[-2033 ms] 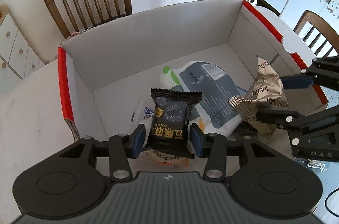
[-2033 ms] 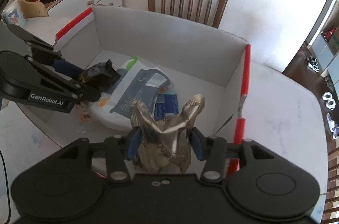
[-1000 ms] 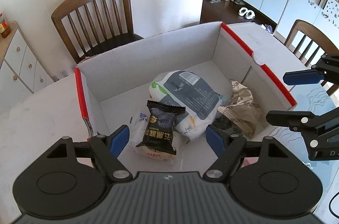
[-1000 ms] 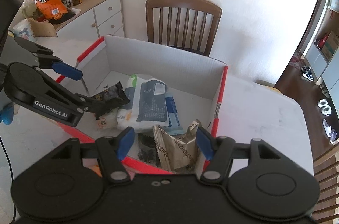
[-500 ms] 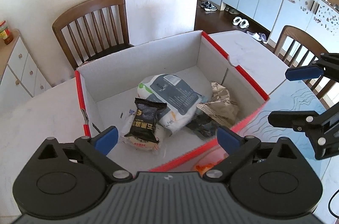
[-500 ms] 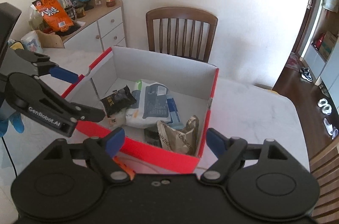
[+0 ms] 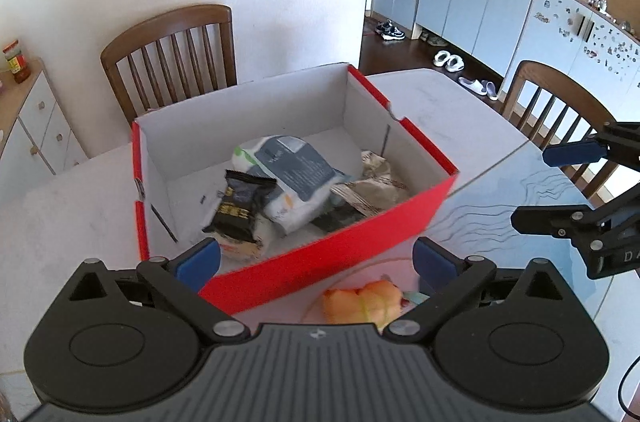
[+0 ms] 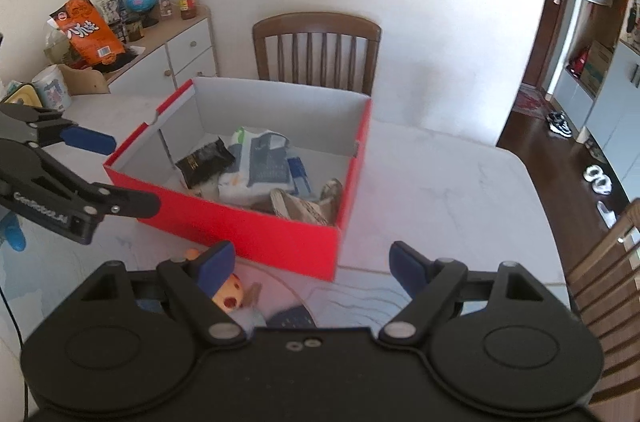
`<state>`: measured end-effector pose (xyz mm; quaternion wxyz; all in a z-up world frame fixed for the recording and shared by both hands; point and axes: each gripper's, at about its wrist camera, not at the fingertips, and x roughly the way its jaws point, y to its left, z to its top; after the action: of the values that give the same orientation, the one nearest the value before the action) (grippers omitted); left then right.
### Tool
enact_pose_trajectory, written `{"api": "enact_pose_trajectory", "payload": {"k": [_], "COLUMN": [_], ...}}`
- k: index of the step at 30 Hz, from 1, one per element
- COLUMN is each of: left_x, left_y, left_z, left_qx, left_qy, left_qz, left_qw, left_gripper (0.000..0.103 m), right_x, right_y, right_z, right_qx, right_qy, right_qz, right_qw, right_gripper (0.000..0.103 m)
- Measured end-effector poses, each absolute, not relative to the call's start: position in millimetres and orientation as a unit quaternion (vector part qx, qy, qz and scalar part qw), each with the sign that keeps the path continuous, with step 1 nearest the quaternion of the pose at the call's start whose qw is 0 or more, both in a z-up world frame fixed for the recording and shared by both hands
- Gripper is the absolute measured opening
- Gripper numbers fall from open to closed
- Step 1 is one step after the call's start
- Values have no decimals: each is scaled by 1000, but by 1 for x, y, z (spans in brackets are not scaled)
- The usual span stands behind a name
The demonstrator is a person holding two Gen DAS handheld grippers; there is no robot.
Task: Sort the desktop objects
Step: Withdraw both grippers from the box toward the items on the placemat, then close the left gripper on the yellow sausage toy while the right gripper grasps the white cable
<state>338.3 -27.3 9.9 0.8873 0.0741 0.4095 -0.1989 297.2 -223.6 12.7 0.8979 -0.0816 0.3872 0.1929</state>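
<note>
Left wrist view: far right of the room, with blue-grey cabinets (image 7: 472, 2), shoes on dark floor, and a second wooden chair (image 7: 560, 106) at the table's right edge; right gripper (image 7: 560, 182) seen side-on at right.
Right wrist view: white sideboard (image 8: 176, 58) at far left, crowded with an orange snack bag (image 8: 90, 32), a globe and jars; left gripper (image 8: 116, 170) seen side-on at left.
Both views: red cardboard box (image 7: 332, 258) on the pale table (image 7: 448, 110), one wooden chair (image 7: 172, 54) beyond its far wall.
Left gripper pose: tilted downward above the table, just near of the box's red near wall.
Left claw: blue pads spread wide apart, having just been opening, nothing between them.
Right gripper pose: tilted downward, near of the box, toward its right corner.
Right claw: pads apart, having just been opening, nothing gripped.
Box contents: one black snack packet (image 7: 240, 210) at left, one white-and-grey pouch (image 7: 292, 178) in the middle, one crumpled gold wrapper (image 7: 376, 182) at right; further small packets partly hidden beneath.
Outside the box: one orange toy (image 7: 362, 304) on the table, near side, by the grippers.
Chairs: two.
</note>
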Motion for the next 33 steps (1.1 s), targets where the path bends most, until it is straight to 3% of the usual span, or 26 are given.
{"api": "enact_pose_trajectory", "payload": {"k": [33], "left_x": [295], "left_y": [-62], "left_z": [-67], "left_qx": [71], "left_qy": [391], "left_qz": [-209], "left_qw": [893], "left_gripper": [103], "right_x": [256], "right_y": [-260], "right_z": [-70], "right_qx": [-59], "right_qy": [435], "right_qz": [154], "right_qw": [885], "right_gripper": [81]}}
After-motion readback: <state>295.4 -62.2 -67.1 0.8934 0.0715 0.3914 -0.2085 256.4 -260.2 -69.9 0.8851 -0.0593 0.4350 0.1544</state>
